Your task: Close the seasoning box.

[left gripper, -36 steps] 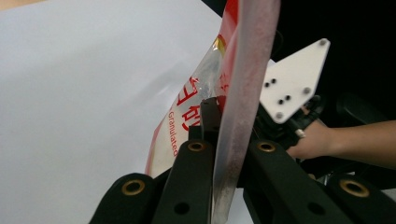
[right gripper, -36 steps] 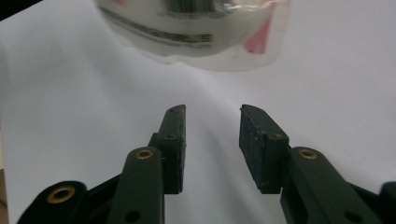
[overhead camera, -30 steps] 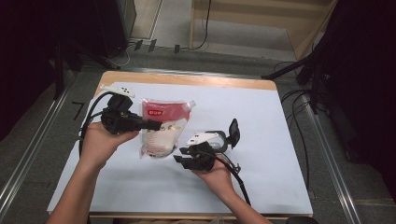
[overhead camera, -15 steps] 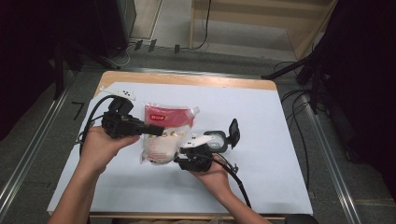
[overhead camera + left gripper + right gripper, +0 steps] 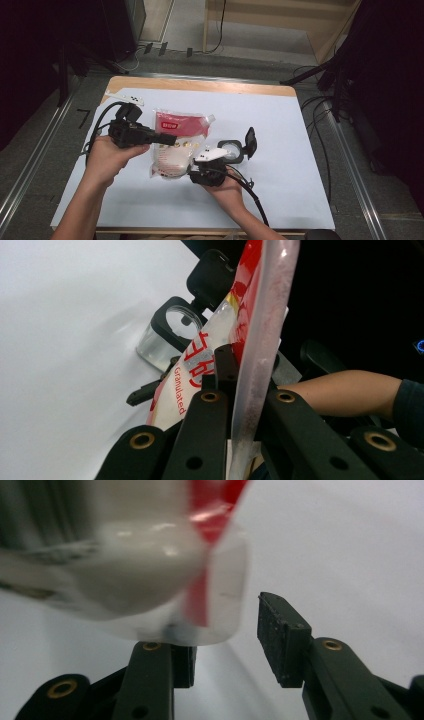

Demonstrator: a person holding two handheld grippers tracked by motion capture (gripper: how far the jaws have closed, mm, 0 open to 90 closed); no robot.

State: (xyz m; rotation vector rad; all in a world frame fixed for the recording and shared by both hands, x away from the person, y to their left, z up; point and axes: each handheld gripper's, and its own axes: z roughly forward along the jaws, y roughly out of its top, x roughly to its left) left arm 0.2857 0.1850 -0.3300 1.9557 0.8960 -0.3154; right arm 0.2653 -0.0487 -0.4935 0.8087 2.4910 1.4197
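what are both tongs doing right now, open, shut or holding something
Left tongs: shut on the edge of the sugar bag.
Right tongs: open, jaws standing apart under the bag's corner, one pad clear of it; no grip.

The high view looks forward and down from above the person's side onto the white-covered wooden table [image 5: 280, 130]. The left gripper view rides close along its black jaws, facing the red-and-clear plastic pouch of white granules [image 5: 260, 315] (also seen from above) and the clear container with a black flip lid [image 5: 167, 335]. The right gripper view sits nearest, just below that pouch.
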